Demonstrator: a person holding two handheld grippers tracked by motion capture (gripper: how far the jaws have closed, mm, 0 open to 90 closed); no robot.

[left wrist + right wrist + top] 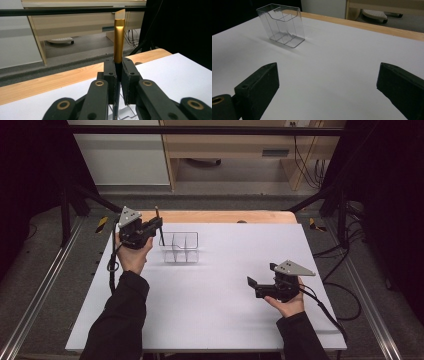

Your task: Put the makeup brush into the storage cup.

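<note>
Left gripper (119, 82) clamps our makeup brush (119, 40) mid-handle — light, stiff, slick ferrule; right gripper (327, 87) wide, empty, clear acrylic organizer (282, 25) likely tips easily.

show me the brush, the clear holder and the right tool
brush (119, 40), left gripper view, on its gold ferrule above the shut jaws
clear holder (283, 26), right gripper view, on its front wall
right tool (263, 281), high view, midway between its open jaw tips

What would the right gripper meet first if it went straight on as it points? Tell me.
Probably the clear holder, which sits ahead, left of centre, of the open right gripper. Before it lies bare white table; depth is unclear.
</note>
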